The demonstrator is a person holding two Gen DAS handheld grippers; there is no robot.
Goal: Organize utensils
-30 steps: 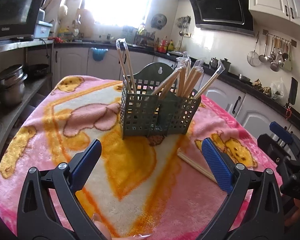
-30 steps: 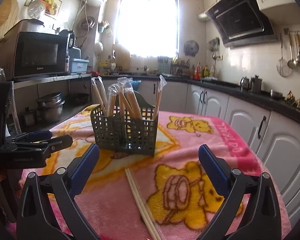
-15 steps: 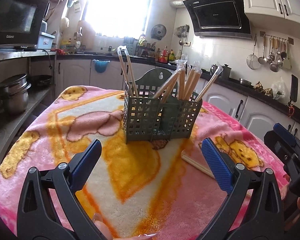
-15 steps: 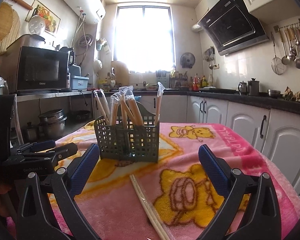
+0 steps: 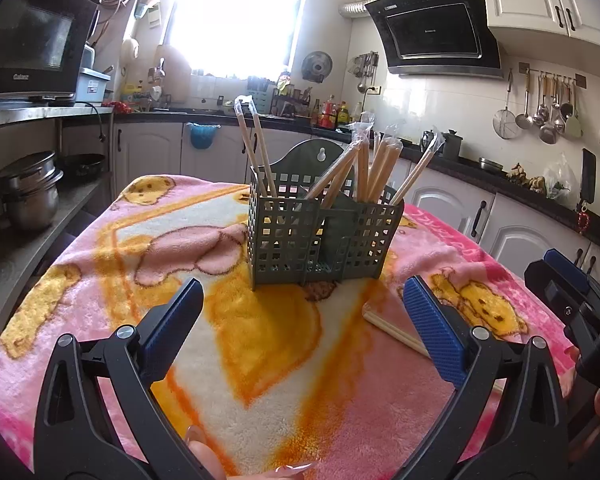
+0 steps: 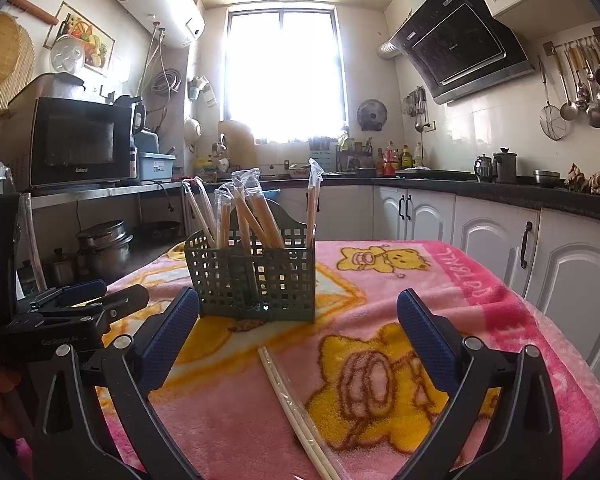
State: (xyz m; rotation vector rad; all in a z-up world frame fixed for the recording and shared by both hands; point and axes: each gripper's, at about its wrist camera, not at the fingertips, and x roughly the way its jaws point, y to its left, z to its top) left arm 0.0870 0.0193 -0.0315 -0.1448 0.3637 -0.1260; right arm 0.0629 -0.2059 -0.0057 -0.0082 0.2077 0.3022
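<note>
Now both grippers sit higher and tipped up versus a second ago, so more wall and ceiling show and the table drops lower in view. Left gripper (image 5: 302, 300) spread wide, nothing between its blue pads, hovering over the pink cartoon blanket (image 5: 112, 280); same as before, no closing. Right gripper (image 6: 298, 310) also spread wide and empty, hanging above the blanket. Green utensil caddy (image 5: 320, 236) stands upright at 12 o'clock from the left gripper, unmoved, holding several wrapped chopstick pairs (image 5: 374, 164) leaning in its compartments. One wrapped chopstick pair (image 6: 296, 412) lies flat on the blanket, loose, between the right gripper's fingers, running from about 12 toward 6 o'clock; in the left wrist view it lies at about 3 o'clock, partly hidden behind the right-hand pad. It has not shifted on the blanket. Right gripper shows at the left view's 4 o'clock edge, left gripper at the right view's 9 o'clock edge.
</note>
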